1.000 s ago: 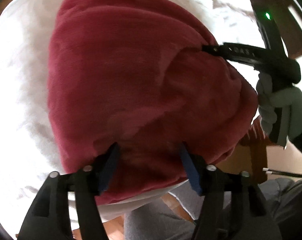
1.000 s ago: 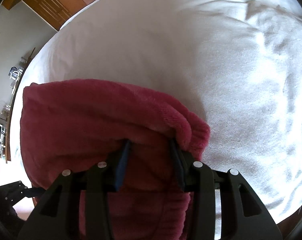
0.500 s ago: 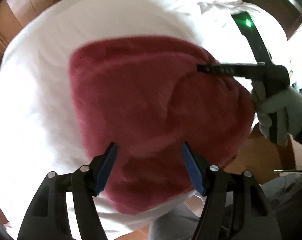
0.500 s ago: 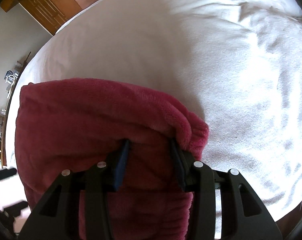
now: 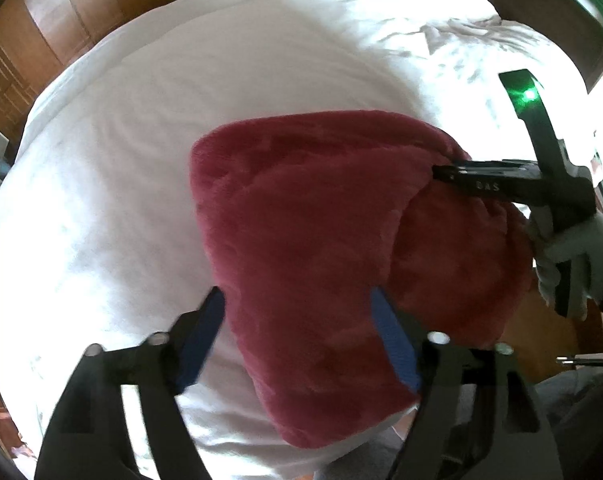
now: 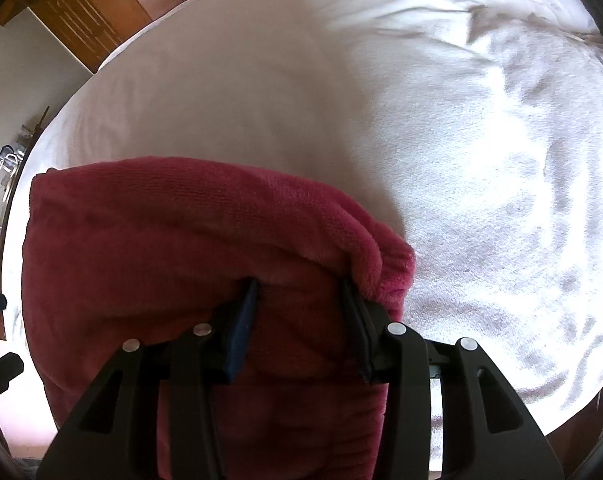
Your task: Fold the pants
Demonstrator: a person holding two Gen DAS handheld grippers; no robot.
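Dark red fleece pants [image 5: 321, 232] lie folded into a thick bundle on the white bed [image 5: 141, 140] near its front edge. My left gripper [image 5: 297, 320] is open and raised above the near end of the bundle, holding nothing. My right gripper [image 6: 297, 304] has its fingers pushed under the top folded layer of the pants [image 6: 181, 232] at their right corner, jaws parted with cloth between them. It also shows in the left wrist view [image 5: 497, 182], reaching into the fold from the right, held by a gloved hand [image 5: 573, 256].
The white bedding [image 6: 481, 160] spreads wide beyond the pants, wrinkled at the right. Wooden cupboards [image 5: 61, 20] stand behind the bed on the left. The bed's front edge and the person's grey trousers [image 5: 581, 400] are just below the grippers.
My left gripper has let go of the pants and pulled back and up, so the bundle looks smaller and further away. The right gripper has stayed in the fold.
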